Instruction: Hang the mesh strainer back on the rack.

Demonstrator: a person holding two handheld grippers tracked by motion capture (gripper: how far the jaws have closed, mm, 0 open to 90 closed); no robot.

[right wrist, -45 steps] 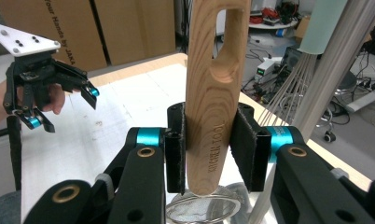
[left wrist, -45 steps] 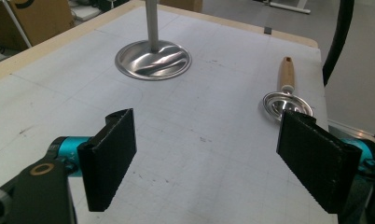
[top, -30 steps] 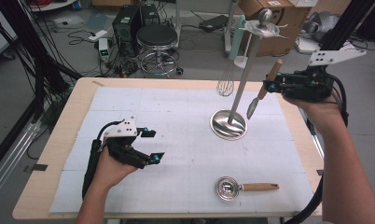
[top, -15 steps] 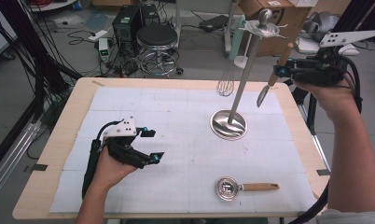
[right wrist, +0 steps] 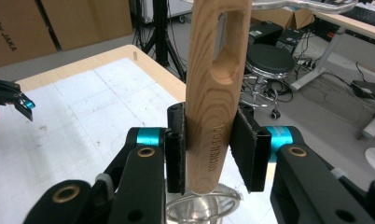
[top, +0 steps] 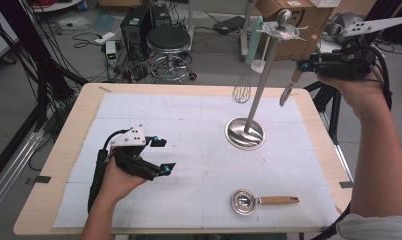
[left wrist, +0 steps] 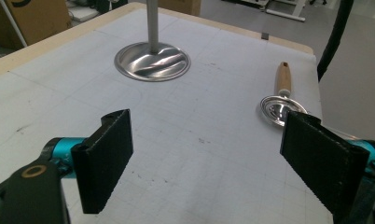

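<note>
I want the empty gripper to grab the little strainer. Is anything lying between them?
No. In the left gripper view, bare white gridded paper lies between the open left gripper and the small wooden-handled metal strainer.

Black stool [top: 169, 42], cardboard boxes [top: 294, 20], grey floor [top: 34, 75].

Whisk [top: 242, 90], round stool [top: 167, 40], cardboard boxes [top: 299, 20]

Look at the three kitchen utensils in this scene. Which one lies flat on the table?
The wooden-handled strainer near the front edge. The whisk hangs from the stand, and the right gripper holds the third utensil in the air.
</note>
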